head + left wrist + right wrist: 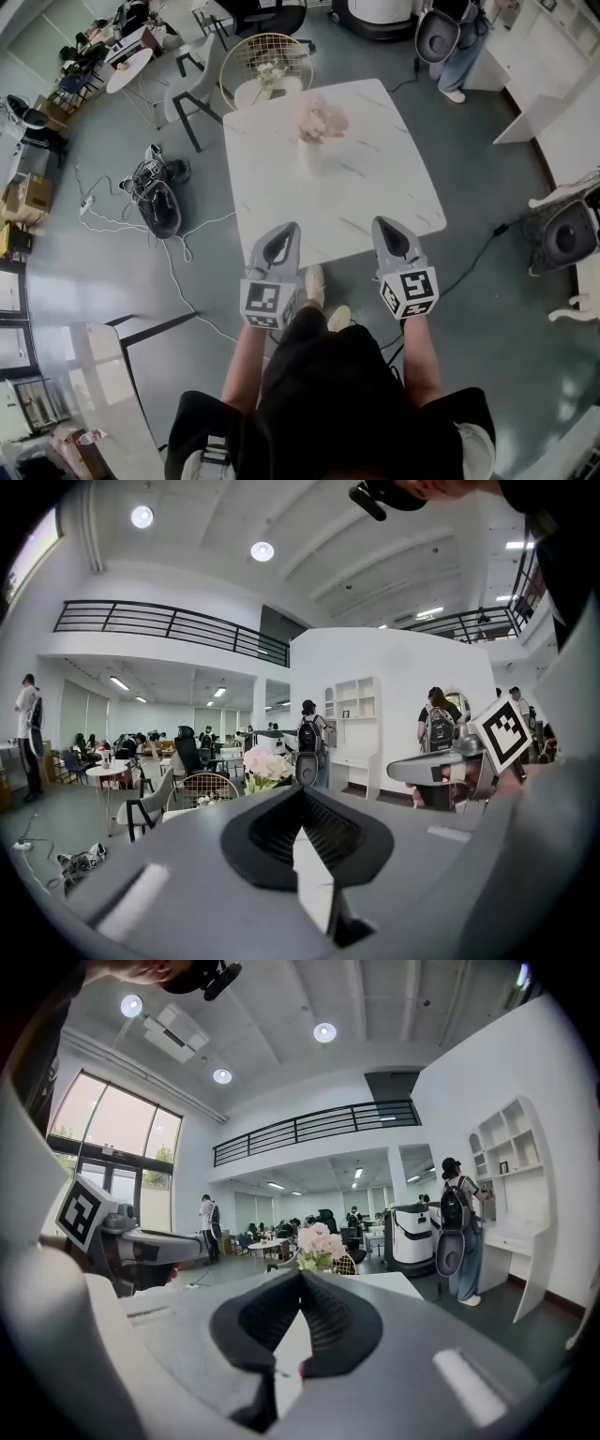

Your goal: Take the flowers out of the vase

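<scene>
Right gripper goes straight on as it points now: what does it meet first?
Likely the flowers: they sit dead ahead, just above the shut tips of the right gripper. If it runs low, the table may come first; depth is unclear.

I read this as a large open-plan office hall. A grey floor [84,281] carries a white marble-look bench [281,187], a round table [128,67], a black office chair [187,747] and loose cables [112,222]. There is white built-in shelving [511,1147], a tall window [112,1138] and a railed mezzanine [309,1124] overhead. 1 person with a backpack [457,1218] stands by the shelving.
</scene>
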### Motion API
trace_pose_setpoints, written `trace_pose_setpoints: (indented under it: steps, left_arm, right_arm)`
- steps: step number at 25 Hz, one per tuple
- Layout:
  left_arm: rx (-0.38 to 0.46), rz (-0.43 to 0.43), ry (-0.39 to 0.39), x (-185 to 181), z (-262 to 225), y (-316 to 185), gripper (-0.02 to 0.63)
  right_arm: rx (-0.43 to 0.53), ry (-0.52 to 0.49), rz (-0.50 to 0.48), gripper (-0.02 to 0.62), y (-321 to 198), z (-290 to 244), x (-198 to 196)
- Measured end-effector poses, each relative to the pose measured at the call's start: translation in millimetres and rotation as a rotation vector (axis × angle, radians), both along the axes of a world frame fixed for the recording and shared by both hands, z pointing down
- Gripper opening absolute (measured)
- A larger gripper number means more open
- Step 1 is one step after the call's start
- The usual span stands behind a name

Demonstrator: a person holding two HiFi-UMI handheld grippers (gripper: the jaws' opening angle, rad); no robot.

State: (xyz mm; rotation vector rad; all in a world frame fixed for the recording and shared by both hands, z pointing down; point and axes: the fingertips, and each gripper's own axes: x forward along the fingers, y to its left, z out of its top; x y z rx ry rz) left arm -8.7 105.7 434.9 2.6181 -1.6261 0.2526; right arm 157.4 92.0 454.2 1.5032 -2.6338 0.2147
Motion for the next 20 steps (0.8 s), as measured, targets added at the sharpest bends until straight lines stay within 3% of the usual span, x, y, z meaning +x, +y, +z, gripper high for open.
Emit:
trace_pose_setpoints:
  steps: [20]
  left_arm:
    - [-0.052, 0.044, 0.024, -50.0, 13.0, -158.6, 0.008]
  right_arm:
    - [-0.064, -0.035, -0.006, 0.002, -153.1, 22.4, -71.2]
